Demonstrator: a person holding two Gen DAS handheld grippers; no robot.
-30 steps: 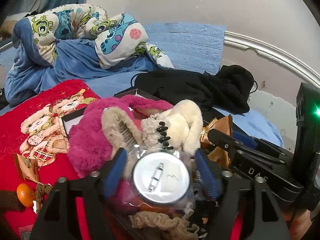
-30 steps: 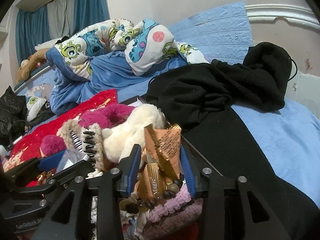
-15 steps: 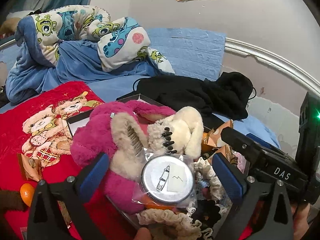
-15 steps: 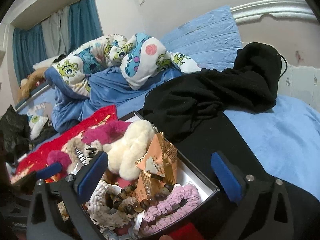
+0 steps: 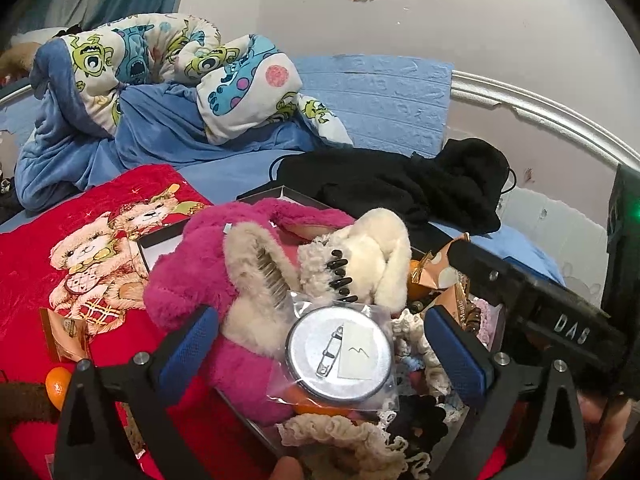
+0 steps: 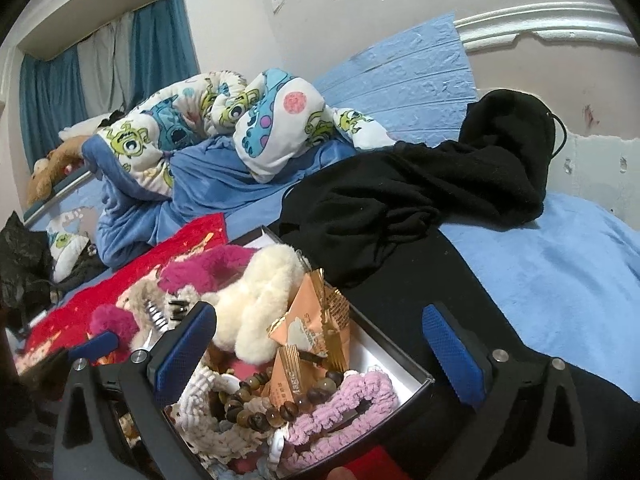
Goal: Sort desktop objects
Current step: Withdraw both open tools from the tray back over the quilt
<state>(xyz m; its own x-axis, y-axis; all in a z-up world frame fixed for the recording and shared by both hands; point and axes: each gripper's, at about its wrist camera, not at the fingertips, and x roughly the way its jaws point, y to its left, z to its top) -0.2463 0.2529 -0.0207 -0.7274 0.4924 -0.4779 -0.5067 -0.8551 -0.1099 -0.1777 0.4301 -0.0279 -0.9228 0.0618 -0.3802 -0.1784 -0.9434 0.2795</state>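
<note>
Both tongs, left gripper [image 5: 320, 354] and right gripper [image 6: 320, 350], have just been opening and stand wide, pads touching nothing. Between the left's jaws the bagged badge [image 5: 338, 354] lies atop the box [image 6: 416, 378]: light, stiff disc, slippery film; pinch its rim

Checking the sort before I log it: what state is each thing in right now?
left claw: open, just released, nothing gripped
right claw: open, just released, nothing gripped
box: lidless, piled full
round badge: in clear bag, atop the pile
orange snack packets: sealed, leaning in box
bead bracelet: lying in box
</note>
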